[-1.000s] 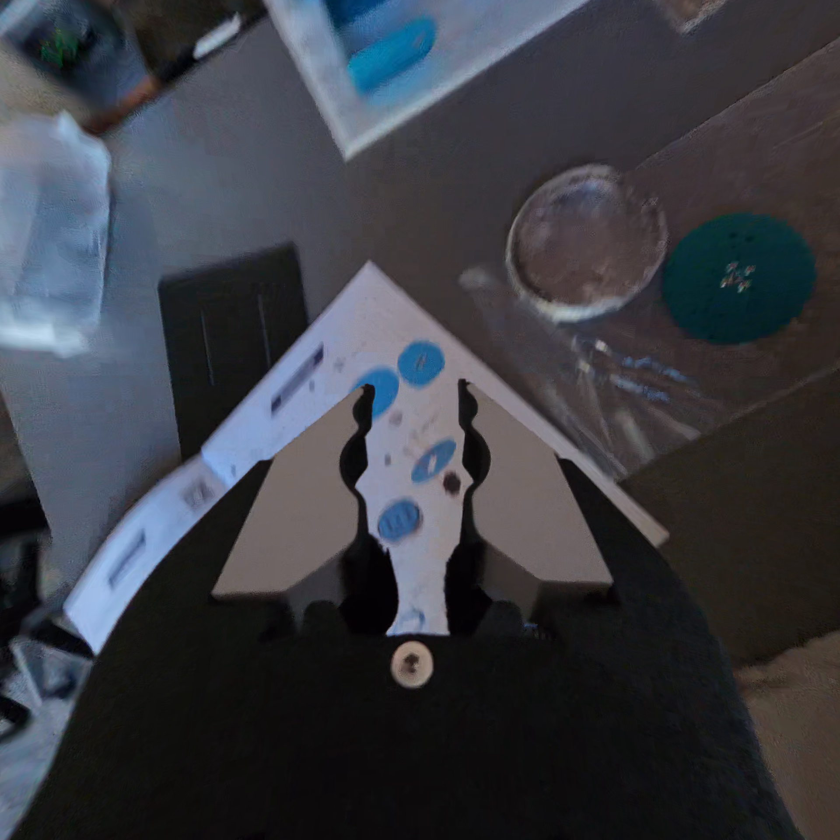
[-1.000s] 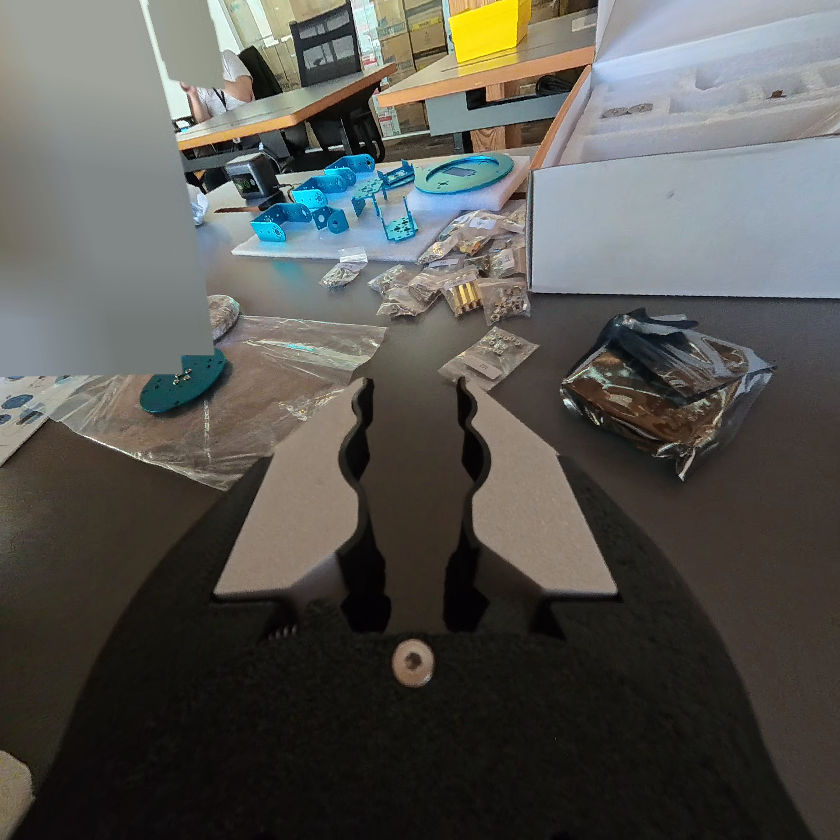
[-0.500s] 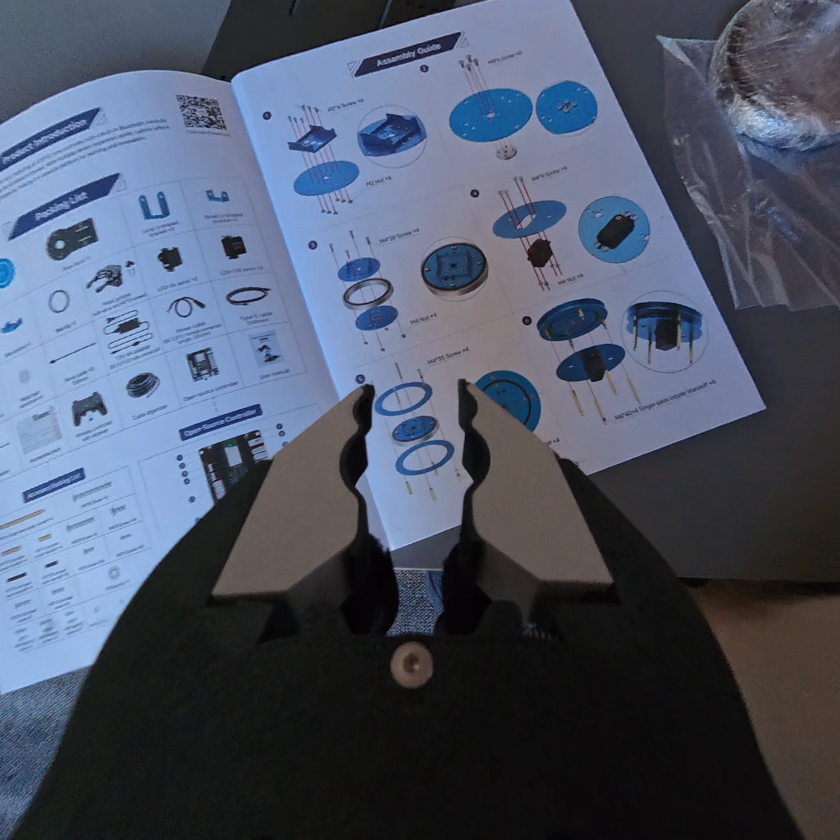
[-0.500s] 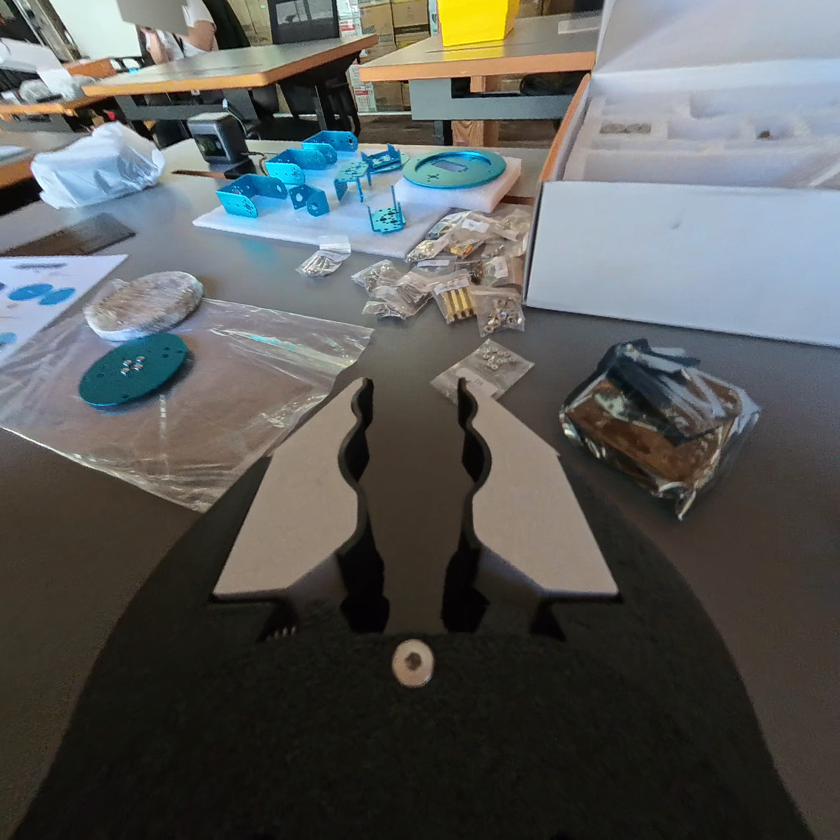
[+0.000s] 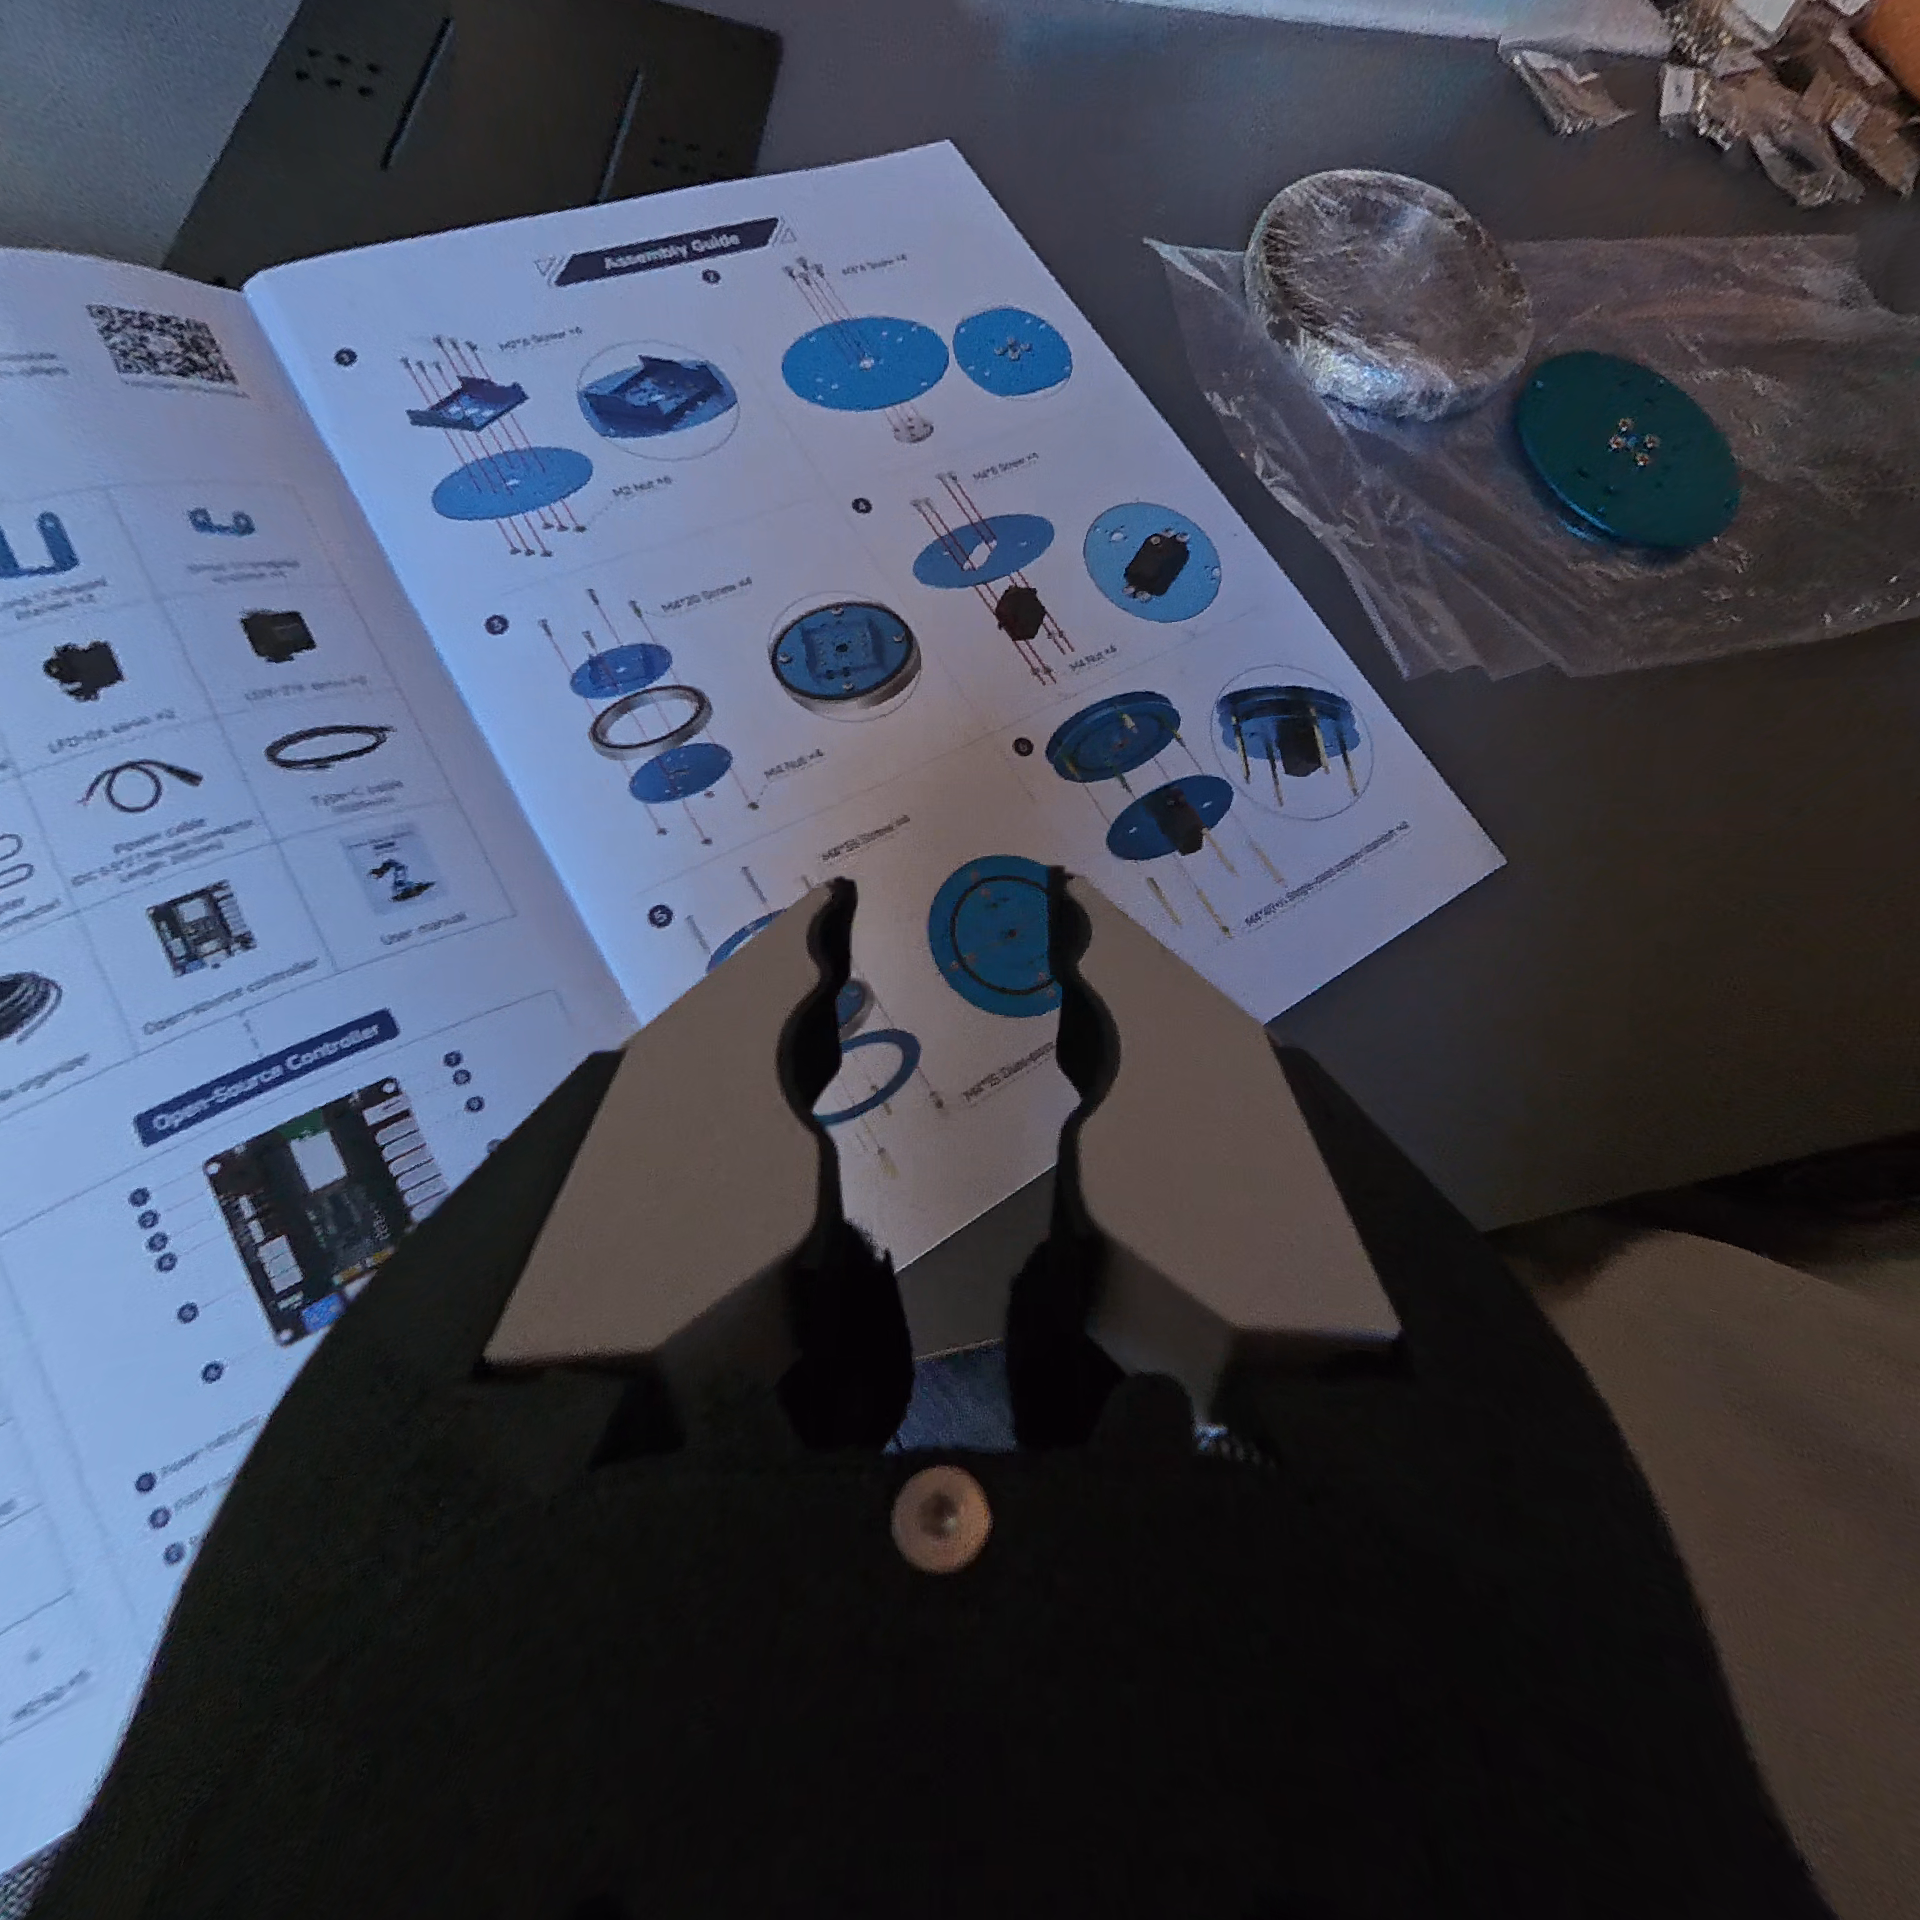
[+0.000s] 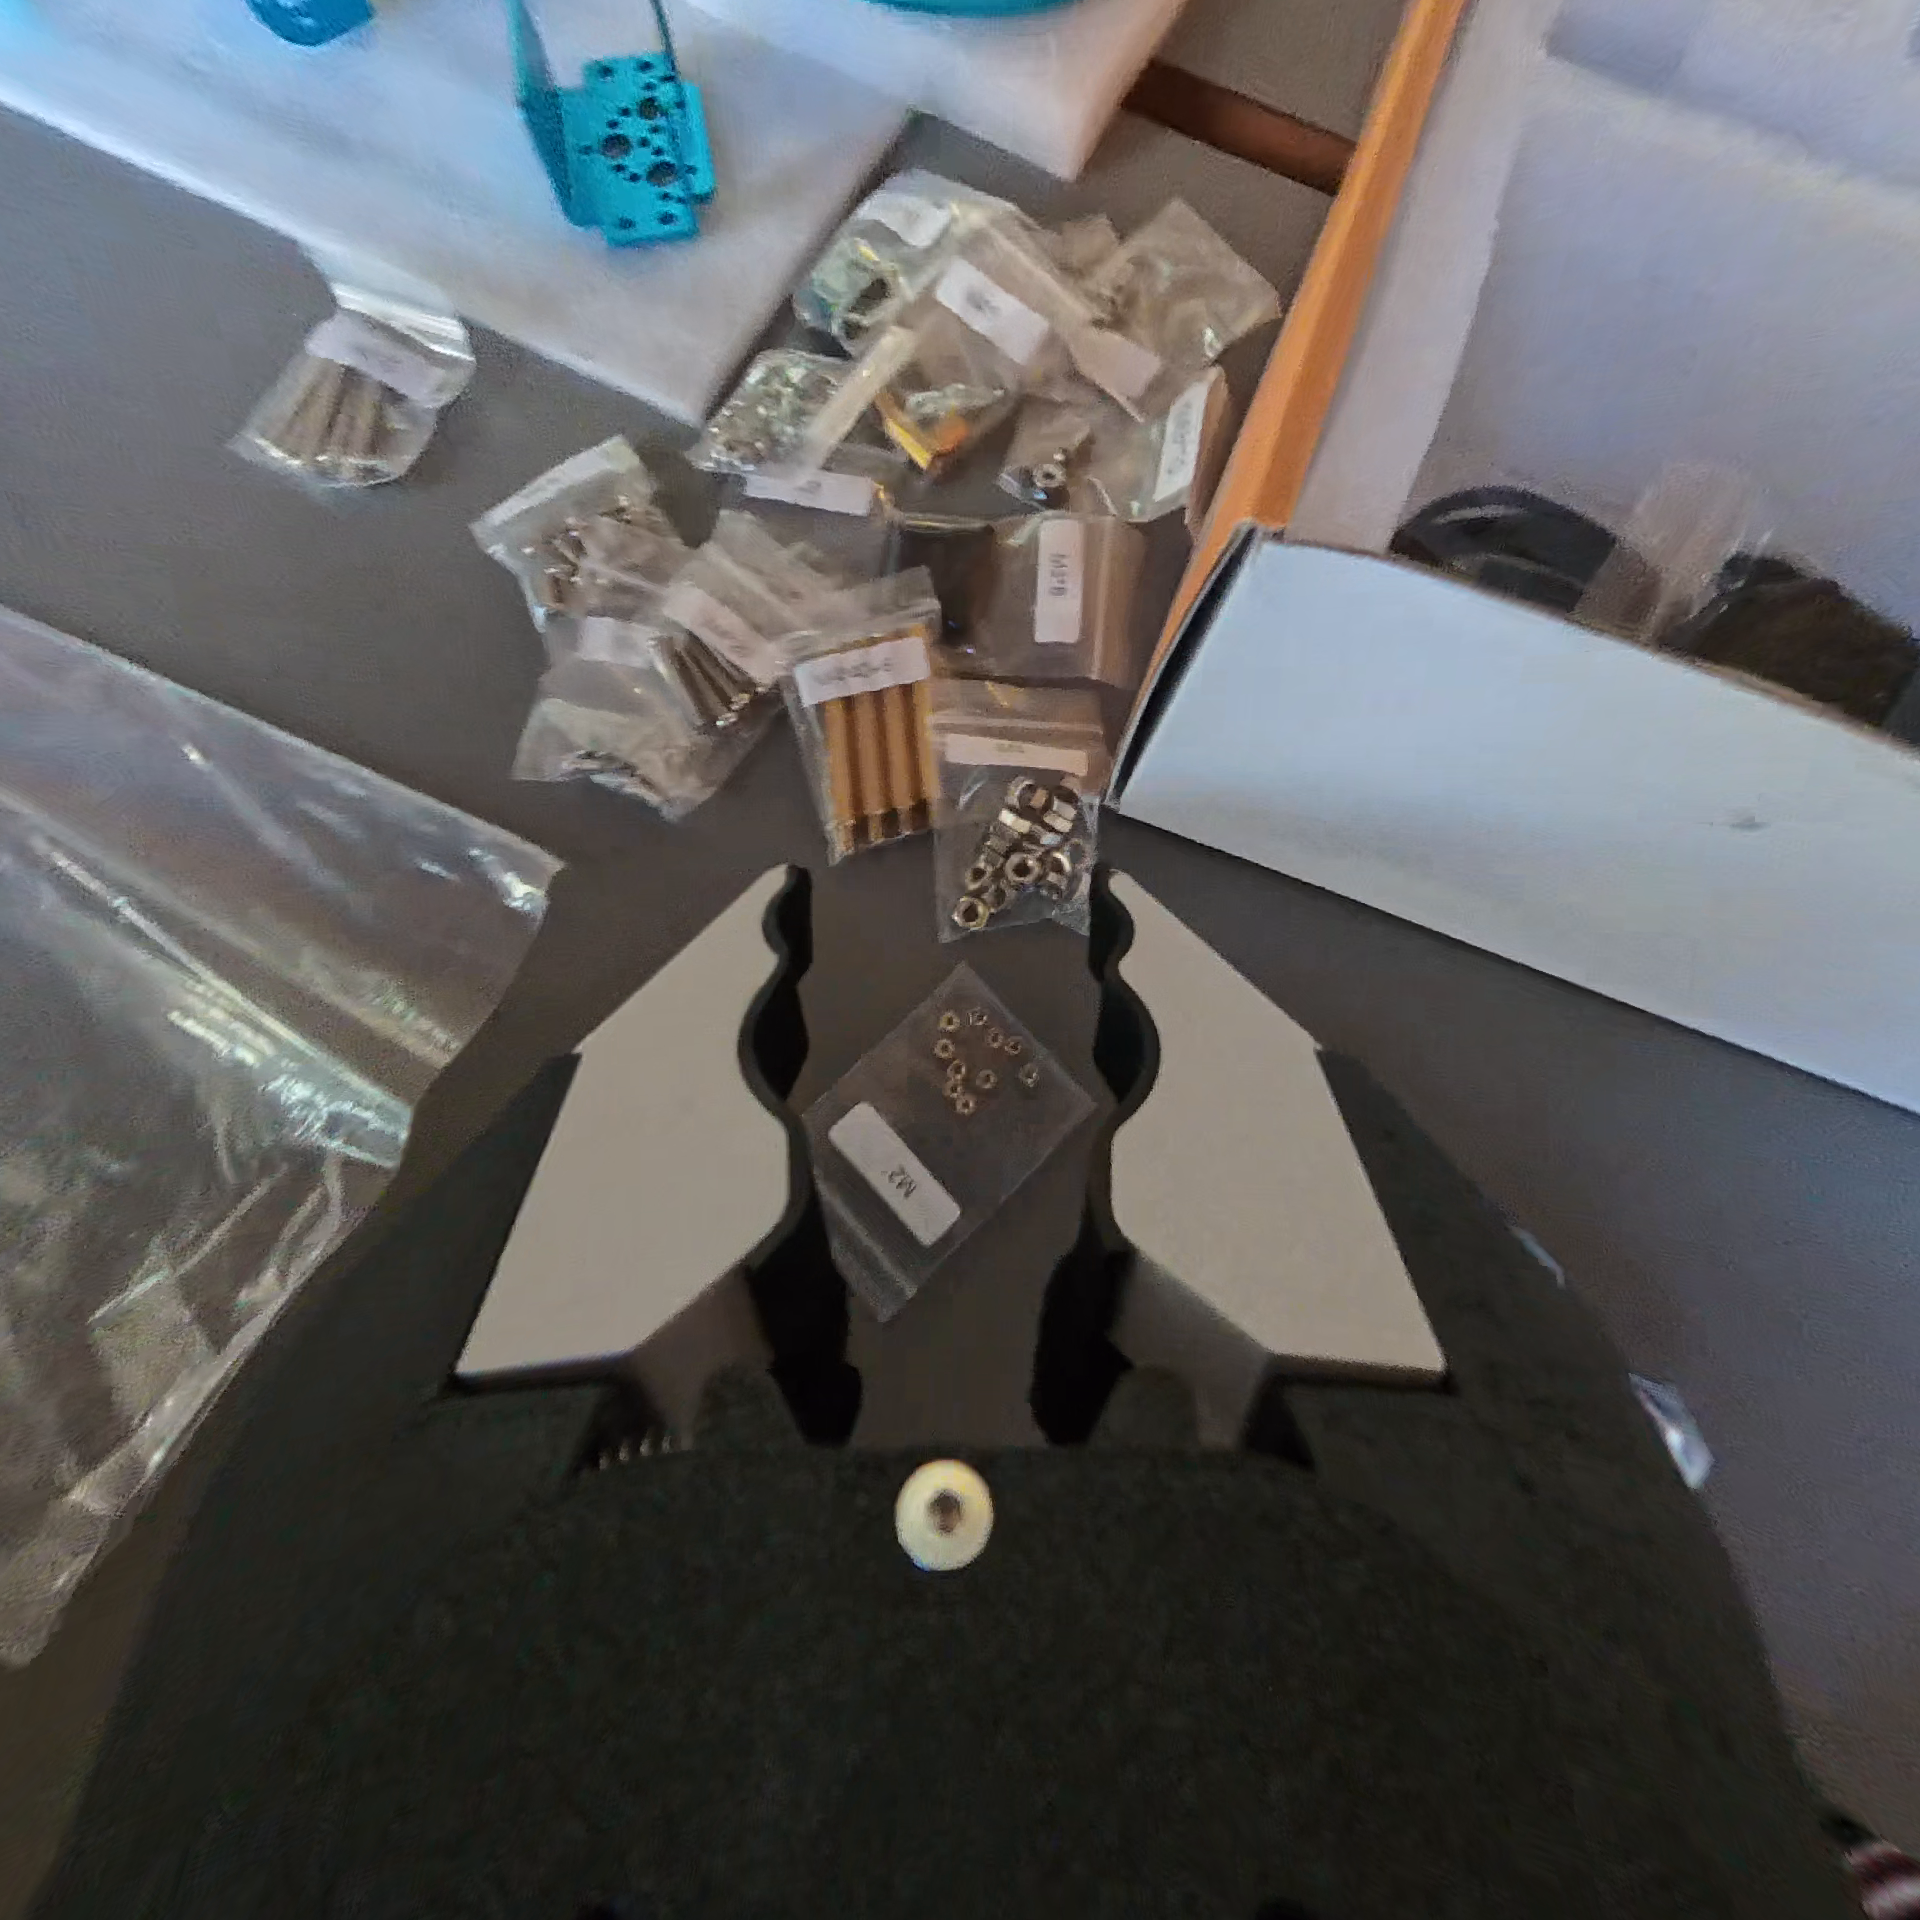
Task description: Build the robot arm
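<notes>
My left gripper (image 5: pixel 948 885) is open and empty, held above an open white instruction booklet (image 5: pixel 727 582) with blue diagrams that lies on the dark table. My right gripper (image 6: pixel 948 875) is open and empty, held above a small clear bag of tiny nuts (image 6: pixel 948 1127) that lies on the table between the fingers in the right wrist view. Just beyond its tips lie a bag of larger nuts (image 6: pixel 1023 852) and a bag of brass standoffs (image 6: pixel 871 743).
A teal round plate (image 5: pixel 1626 447) and a wrapped disc (image 5: pixel 1387 296) lie on clear plastic right of the booklet. A black panel (image 5: pixel 478 114) lies behind it. Several hardware bags (image 6: pixel 935 416), a white box (image 6: pixel 1507 748), a blue bracket (image 6: pixel 623 135) on white foam and clear plastic (image 6: pixel 208 1039) surround the right gripper. My right fingertips sit around 55 centimetres from my left ones. The blue bracket (image 6: pixel 623 135) is about 20 centimetres from my right fingertips and 50 centimetres from my left.
My right gripper has moved forward and tipped down over the hardware bags, its jaws a little wider. My left gripper has swung over the booklet and steadied there.
</notes>
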### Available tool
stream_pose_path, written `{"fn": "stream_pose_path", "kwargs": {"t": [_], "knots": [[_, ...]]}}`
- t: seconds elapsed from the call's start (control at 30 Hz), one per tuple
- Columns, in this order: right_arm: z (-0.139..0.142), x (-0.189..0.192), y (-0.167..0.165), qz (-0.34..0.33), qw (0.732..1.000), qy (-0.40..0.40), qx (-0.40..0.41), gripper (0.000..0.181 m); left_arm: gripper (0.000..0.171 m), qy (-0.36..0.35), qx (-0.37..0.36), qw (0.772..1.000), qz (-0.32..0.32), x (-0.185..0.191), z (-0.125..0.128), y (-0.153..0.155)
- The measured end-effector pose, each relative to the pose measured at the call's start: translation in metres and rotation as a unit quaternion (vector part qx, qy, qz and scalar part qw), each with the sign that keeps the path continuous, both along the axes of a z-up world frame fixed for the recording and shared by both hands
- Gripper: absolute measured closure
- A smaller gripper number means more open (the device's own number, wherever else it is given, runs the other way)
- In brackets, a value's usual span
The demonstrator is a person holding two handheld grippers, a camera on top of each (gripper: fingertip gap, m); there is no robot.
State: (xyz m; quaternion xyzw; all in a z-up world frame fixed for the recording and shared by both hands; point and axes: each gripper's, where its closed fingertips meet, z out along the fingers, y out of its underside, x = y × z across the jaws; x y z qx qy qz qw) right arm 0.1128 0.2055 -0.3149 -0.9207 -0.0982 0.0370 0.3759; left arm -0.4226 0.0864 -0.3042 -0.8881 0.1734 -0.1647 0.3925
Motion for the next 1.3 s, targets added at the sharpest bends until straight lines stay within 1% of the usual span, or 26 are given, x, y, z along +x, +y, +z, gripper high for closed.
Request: {"fn": "stream_pose_path", "kwargs": {"t": [0.13,0.2,0.27,0.33,0.4,0.47,0.53,0.57,0.63,0.67,0.7,0.73,0.8,0.83,0.9,0.93,0.97,1.03,1.13,1.3], "knots": [[-0.014,0.001,0.006,-0.011,1.000,0.026,-0.009,0.133,0.134,-0.018,-0.004,1.000,0.021,-0.014,0.001,0.003],[-0.017,0.009,0.009,-0.014,1.000,-0.003,-0.012,0.142,0.134,-0.032,-0.003,0.999,0.023,-0.014,0.004,0.007],[-0.019,0.015,0.010,-0.009,0.999,-0.040,-0.010,0.154,0.134,-0.038,-0.002,0.999,0.017,-0.012,0.006,0.011],[-0.019,0.015,0.007,-0.002,0.998,-0.058,-0.010,0.170,0.134,-0.033,0.000,0.999,0.010,-0.008,0.007,0.014],[-0.015,0.015,0.002,0.007,0.997,-0.076,-0.008,0.176,0.134,-0.027,0.004,1.000,0.003,-0.003,0.007,0.016],[-0.003,0.010,-0.005,0.020,0.997,-0.080,0.007,0.179,0.134,-0.032,0.007,0.999,-0.005,0.005,0.009,0.017],[0.014,-0.007,-0.018,0.044,0.996,-0.068,0.027,0.179,0.134,-0.045,0.010,0.999,-0.017,0.017,0.013,0.016],[0.025,-0.024,-0.025,0.067,0.996,-0.048,0.044,0.179,0.134,-0.052,0.012,0.998,-0.024,0.024,0.015,0.017],[0.051,-0.077,-0.044,0.137,0.985,0.036,0.098,0.179,0.134,-0.075,0.019,0.996,-0.044,0.046,0.021,0.019],[0.061,-0.105,-0.055,0.169,0.975,0.076,0.125,0.179,0.134,-0.094,0.024,0.993,-0.060,0.062,0.026,0.019],[0.067,-0.132,-0.067,0.206,0.962,0.098,0.148,0.180,0.134,-0.119,0.028,0.989,-0.078,0.080,0.032,0.020],[0.070,-0.156,-0.077,0.241,0.950,0.099,0.174,0.180,0.134,-0.149,0.030,0.984,-0.097,0.100,0.038,0.020],[0.078,-0.197,-0.093,0.275,0.930,0.088,0.230,0.180,0.132,-0.223,0.018,0.964,-0.141,0.143,0.052,0.016],[0.082,-0.214,-0.100,0.286,0.921,0.085,0.249,0.180,0.126,-0.278,-0.003,0.947,-0.162,0.163,0.061,0.012],[0.086,-0.241,-0.111,0.298,0.912,0.080,0.270,0.180,0.126,-0.406,-0.055,0.890,-0.198,0.194,0.085,0.003],[0.085,-0.251,-0.115,0.304,0.909,0.074,0.274,0.179,0.126,-0.442,-0.075,0.869,-0.206,0.204,0.091,0.002],[0.086,-0.258,-0.119,0.309,0.906,0.066,0.283,0.179,0.126,-0.457,-0.088,0.860,-0.210,0.212,0.091,0.002],[0.089,-0.265,-0.124,0.315,0.900,0.047,0.299,0.179,0.126,-0.458,-0.095,0.859,-0.209,0.225,0.087,0.004],[0.098,-0.265,-0.130,0.314,0.891,0.042,0.326,0.179,0.126,-0.479,-0.104,0.845,-0.211,0.235,0.090,0.002],[0.100,-0.265,-0.134,0.321,0.887,0.048,0.329,0.179,0.128,-0.495,-0.114,0.832,-0.223,0.245,0.096,-0.007]]}}
